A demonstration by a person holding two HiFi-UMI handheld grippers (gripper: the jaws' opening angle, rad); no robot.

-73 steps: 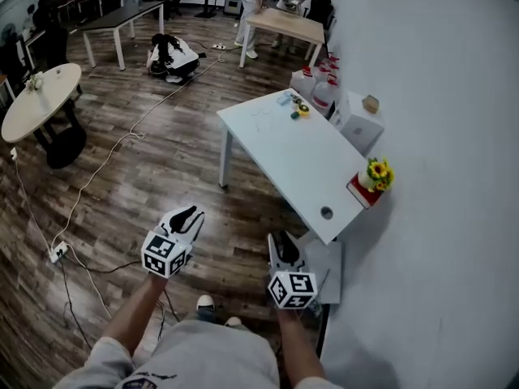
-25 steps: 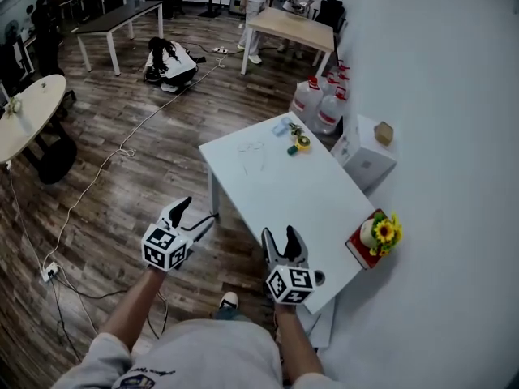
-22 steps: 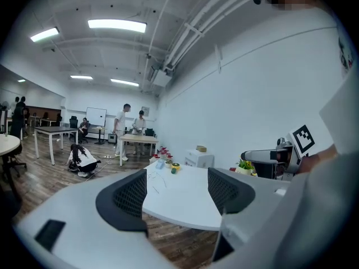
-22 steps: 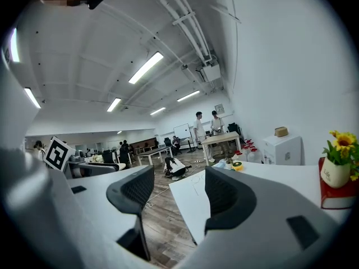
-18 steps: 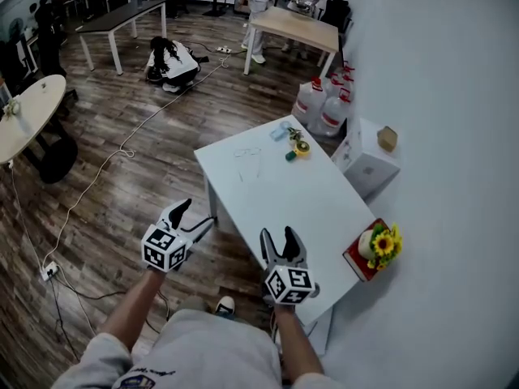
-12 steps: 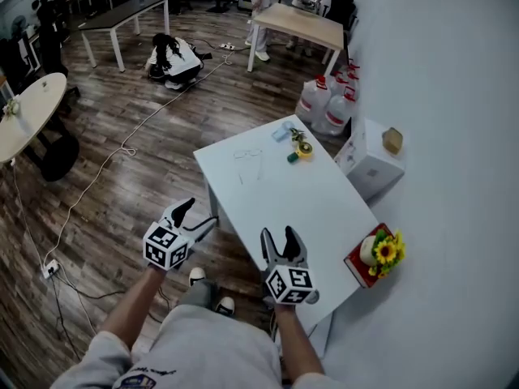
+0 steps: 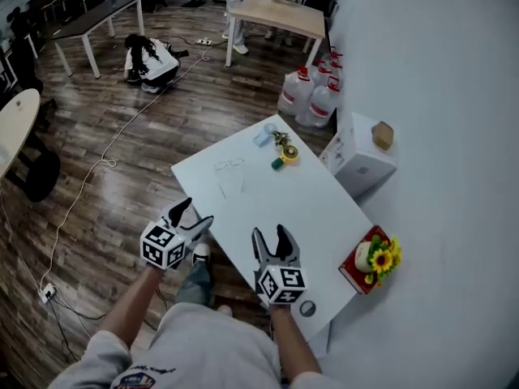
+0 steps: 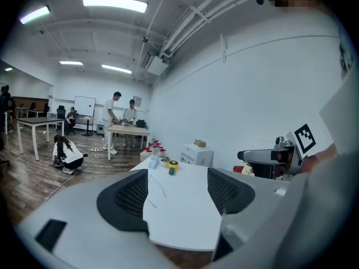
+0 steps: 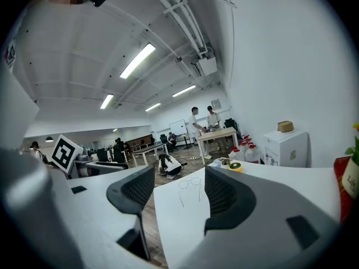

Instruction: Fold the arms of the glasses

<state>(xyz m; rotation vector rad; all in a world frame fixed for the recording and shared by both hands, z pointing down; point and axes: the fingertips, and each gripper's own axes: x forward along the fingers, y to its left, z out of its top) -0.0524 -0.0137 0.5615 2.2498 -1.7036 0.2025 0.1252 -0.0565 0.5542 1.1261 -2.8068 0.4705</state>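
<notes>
Both tongs are held open and empty. The left gripper is off the tabletop's near left edge, over the wood floor. The right gripper is just over that same edge of the white table; part of the near corner is covered by its marker cube. The glasses are lying further on, near the tabletop's left corner and well apart from both tongs. Their lenses are toward the far side and both arms are spread, pointing back at the person. The step in hand is judged to be the approach. It would be best done with the frame pinned lightly at the lenses by one gripper while one arm tip is swept inward by the other, then the second arm. The thin wire frame will likely skid on the smooth top. The hinges are too small to be made out, and lens detail is lost. A yellow tape roll is seen by the far corner; the small items beside it cannot be identified. A sunflower pot is at the right edge.
</notes>
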